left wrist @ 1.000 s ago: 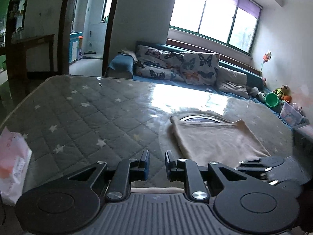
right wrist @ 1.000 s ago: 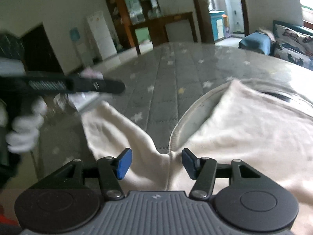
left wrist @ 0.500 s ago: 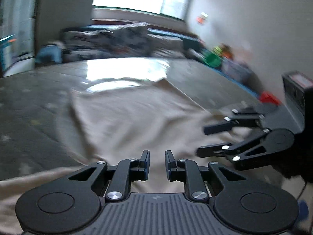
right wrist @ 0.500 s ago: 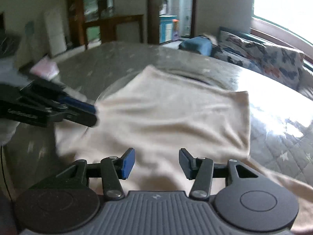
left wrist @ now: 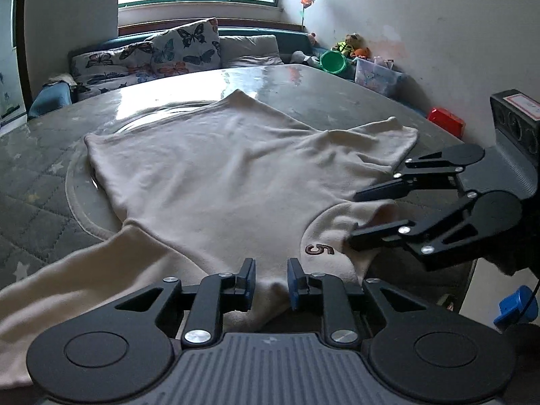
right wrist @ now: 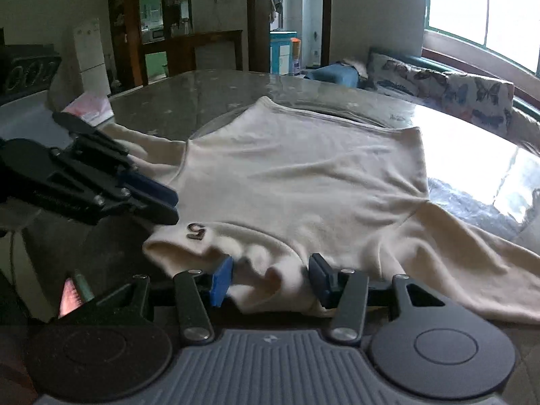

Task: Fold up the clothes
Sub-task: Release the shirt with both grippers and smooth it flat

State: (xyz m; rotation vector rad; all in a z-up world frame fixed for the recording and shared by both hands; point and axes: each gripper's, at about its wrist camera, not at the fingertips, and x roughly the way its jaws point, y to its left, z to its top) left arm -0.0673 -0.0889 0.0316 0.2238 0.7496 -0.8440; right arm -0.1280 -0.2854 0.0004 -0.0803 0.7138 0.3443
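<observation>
Your left gripper (left wrist: 270,278), a second ago over bare table (left wrist: 33,175), now sits jaws apart at the cream sweater's (left wrist: 219,168) near-edge shoulder. Your right gripper (right wrist: 270,278), also released, straddles the collar. Sweater lies spread flat: grasp next.

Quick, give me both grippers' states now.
Left gripper: open, cream shirt fabric between its fingers.
Right gripper: open, straddling the shirt's bunched edge.
</observation>
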